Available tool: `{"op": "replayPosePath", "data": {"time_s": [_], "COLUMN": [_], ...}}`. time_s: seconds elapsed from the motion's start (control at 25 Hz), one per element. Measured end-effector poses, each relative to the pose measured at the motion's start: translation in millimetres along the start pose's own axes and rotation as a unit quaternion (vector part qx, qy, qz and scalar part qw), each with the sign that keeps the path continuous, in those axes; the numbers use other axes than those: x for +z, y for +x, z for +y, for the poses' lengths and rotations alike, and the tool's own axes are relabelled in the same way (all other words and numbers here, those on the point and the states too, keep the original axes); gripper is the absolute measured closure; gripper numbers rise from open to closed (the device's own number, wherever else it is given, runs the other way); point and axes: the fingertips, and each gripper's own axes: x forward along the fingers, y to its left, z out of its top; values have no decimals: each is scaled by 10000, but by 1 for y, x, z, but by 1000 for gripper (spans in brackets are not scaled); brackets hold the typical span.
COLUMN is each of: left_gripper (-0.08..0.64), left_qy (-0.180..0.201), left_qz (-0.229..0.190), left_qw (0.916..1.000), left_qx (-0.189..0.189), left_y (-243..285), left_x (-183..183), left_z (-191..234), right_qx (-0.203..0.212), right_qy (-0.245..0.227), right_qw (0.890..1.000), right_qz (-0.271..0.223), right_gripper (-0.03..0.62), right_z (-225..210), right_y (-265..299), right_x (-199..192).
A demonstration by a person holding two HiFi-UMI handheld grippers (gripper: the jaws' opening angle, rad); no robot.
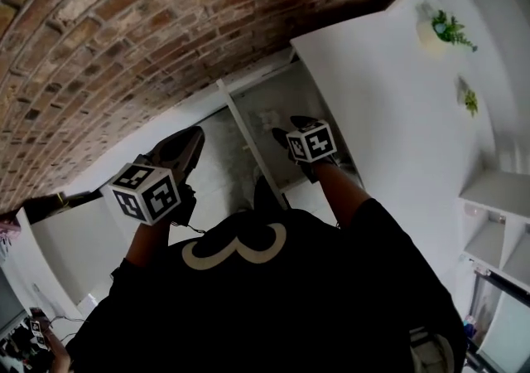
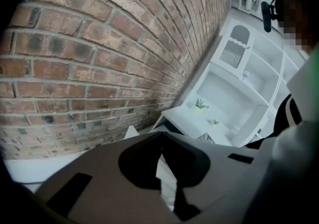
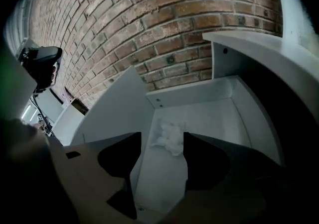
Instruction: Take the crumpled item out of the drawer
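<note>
And there it was: the drawer [image 3: 194, 96] stood pulled out from the white cabinet [image 3: 259, 44] under the brick wall [image 3: 149, 29], so the opening part looked done. Inside, on the bare white floor and toward the back wall, lay the crumpled item [image 3: 169, 137], a small white wad, with nothing else around it that I could see.

The right gripper [image 3: 162, 134] hung over the open drawer, pointed down into it, claw spread wide. The wad showed right in the gap between the two jaws, but further in and lower, not touched by either pad. So it was lined up and not yet gripped.

The left gripper [image 2: 160, 138] sat off to the side, aimed along the wall, its jaws pressed together tip to tip and pinching nothing. A sliver of white showed through the gap further back, but that was furniture behind it, not something held. It looked to have no part in the pick at this point.

By my reckoning the task was at its early middle: drawer open, target found, approach made. The whole of the taking was left, meaning the reach down to the drawer floor, the close on the wad, and the lift clear over the drawer's wall. A soft, light thing like that should squash easily, so a grip set low around it seemed the safer bet.
</note>
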Motion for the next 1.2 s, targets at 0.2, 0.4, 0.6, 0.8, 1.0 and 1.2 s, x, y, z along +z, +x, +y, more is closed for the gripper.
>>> {"op": "replayPosePath", "data": {"time_s": [0.2,0.4,0.6,0.8,1.0,1.2], "left_gripper": [557,557,557,558,558,557], "left_qy": [-224,-413,-547,-639,-691,-701], "left_qz": [-7,16,-86,-103,-122,-69], "left_qw": [9993,9978,9970,9962,9954,9952], "left_qx": [285,522,548,588,652,679], "left_y": [-3,-7,-3,3,7,9], "left_x": [-13,-24,-32,-40,-43,-46], "left_z": [23,41,46,50,49,47], "right_qx": [-5,-53,-58,-182,-163,-119], "right_qy": [-52,114,151,82,81,226], "right_qw": [9993,9986,9982,9978,9973,9972], "right_qz": [357,512,572,631,716,703], "right_gripper": [350,353,362,385,406,441], "right_z": [-12,-23,-32,-37,-41,-45], "right_y": [35,57,72,81,82,79], "right_x": [-12,-20,-25,-27,-33,-34]}}
